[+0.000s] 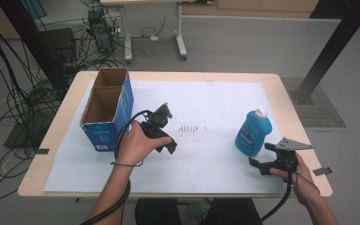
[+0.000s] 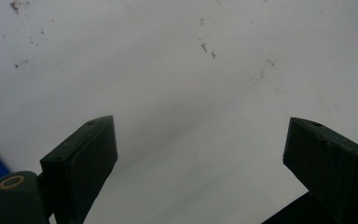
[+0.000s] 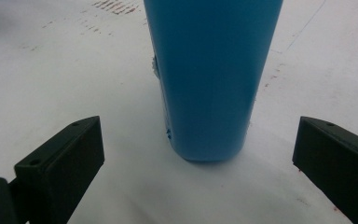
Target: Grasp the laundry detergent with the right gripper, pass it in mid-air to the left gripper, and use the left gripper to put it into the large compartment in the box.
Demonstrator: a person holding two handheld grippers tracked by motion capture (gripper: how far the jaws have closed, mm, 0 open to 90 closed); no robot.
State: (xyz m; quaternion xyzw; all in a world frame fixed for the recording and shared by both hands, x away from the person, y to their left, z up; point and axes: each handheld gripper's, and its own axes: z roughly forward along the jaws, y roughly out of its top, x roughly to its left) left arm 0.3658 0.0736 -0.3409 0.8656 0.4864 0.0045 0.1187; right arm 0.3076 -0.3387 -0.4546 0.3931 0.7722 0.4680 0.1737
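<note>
A blue bottle (image 1: pixel 253 132) with a white cap stands upright on the white sheet (image 1: pixel 206 154) at the right. My right gripper (image 1: pixel 260 155) sits just in front of it, low over the sheet. In the right gripper view the blue bottle (image 3: pixel 214 79) rises close ahead, centred between the jaws of the open right gripper (image 3: pixel 196 137), and neither pad touches it. My left gripper (image 1: pixel 168 144) is held over the sheet left of centre. In its own view the left gripper (image 2: pixel 200 140) is open, with only bare white sheet (image 2: pixel 191 70) between its fingers.
A cardboard box (image 1: pixel 107 107) with blue sides and two open compartments stands at the table's left, close to the left hand. Faint reddish marks (image 1: pixel 190 128) dot the sheet's middle. The wooden table edge (image 1: pixel 281 93) borders the sheet.
</note>
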